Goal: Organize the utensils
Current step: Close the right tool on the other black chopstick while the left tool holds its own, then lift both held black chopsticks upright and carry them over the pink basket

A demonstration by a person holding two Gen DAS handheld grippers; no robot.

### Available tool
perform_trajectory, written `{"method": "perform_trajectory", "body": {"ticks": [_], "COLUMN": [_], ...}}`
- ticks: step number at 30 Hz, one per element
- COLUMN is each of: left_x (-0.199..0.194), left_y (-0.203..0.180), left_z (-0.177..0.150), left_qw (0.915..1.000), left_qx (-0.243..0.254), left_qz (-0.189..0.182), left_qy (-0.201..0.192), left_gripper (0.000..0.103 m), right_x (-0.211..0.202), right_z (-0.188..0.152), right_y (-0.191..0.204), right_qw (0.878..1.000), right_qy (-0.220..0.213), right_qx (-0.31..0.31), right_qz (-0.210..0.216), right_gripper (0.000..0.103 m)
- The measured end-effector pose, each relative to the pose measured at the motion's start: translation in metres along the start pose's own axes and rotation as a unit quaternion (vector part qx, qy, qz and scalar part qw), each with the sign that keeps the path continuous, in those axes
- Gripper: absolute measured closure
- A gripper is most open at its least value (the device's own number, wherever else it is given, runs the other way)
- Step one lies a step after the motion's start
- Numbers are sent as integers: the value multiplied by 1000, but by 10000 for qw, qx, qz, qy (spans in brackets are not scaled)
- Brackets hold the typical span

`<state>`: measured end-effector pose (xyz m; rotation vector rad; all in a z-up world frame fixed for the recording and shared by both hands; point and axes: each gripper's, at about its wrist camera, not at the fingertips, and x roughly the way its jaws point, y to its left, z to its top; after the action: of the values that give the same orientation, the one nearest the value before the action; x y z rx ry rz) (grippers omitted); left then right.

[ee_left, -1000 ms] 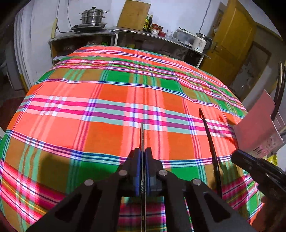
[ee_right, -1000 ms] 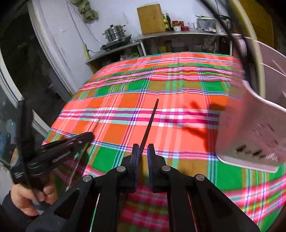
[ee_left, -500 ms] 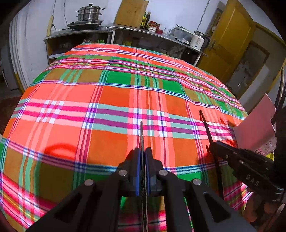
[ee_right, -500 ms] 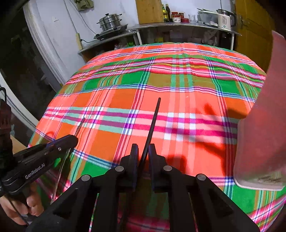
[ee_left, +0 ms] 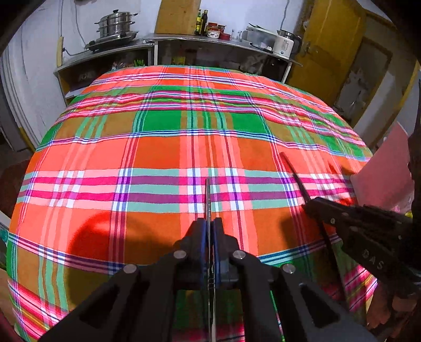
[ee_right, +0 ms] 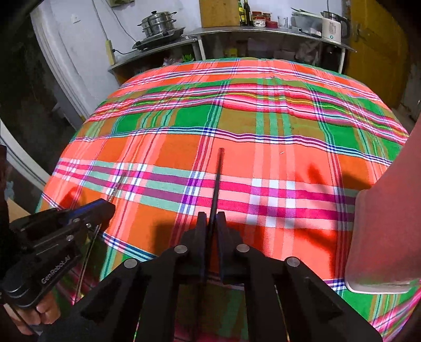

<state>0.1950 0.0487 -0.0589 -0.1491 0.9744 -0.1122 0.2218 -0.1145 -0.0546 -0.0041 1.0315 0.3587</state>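
My left gripper (ee_left: pixel 209 223) is shut on a thin metal utensil handle (ee_left: pixel 208 196) that sticks out forward over the plaid cloth. My right gripper (ee_right: pixel 211 218) is shut on a thin black utensil handle (ee_right: pixel 217 176) that also points forward. The right gripper shows in the left wrist view (ee_left: pixel 310 207) at the right, with its black handle (ee_left: pixel 292 171). The left gripper shows in the right wrist view (ee_right: pixel 105 207) at the lower left. A pink utensil holder (ee_right: pixel 384 210) stands at the right edge of the table, also visible in the left wrist view (ee_left: pixel 386 171).
The table is covered by an orange, green and pink plaid cloth (ee_left: pixel 163 152). Behind it a metal counter (ee_left: pixel 210 42) holds a steamer pot (ee_left: pixel 115 23), bottles, jars and a white kettle (ee_left: pixel 284 47). A yellow door (ee_left: pixel 329 44) is at the back right.
Both grippers have moved left and away from the pink holder, which now sits further toward the right edge in both views. Each keeps its utensil.
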Motion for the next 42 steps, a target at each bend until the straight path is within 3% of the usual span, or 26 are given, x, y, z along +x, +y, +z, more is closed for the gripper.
{"method": "perform_trajectory", "body": {"ticks": [7, 27, 42], "left_x": [-22, -120, -151], "left_y": [2, -27, -72], "left_z": [-1, 7, 5], "left_qw": [9991, 9939, 9906], "left_qx": [-204, -31, 280], "left_qz": [-317, -508, -753], "left_qy": [-208, -976, -1103], "left_gripper": [97, 97, 97], "right_x": [-29, -139, -196], "right_z": [-4, -6, -28], "right_y": [5, 7, -16], "right_qw": [9990, 9887, 9802], "right_qy": [-337, -1381, -1896], "right_qx": [-43, -91, 97], "right_qz": [290, 580, 558], "right_gripper": [98, 98, 98]}}
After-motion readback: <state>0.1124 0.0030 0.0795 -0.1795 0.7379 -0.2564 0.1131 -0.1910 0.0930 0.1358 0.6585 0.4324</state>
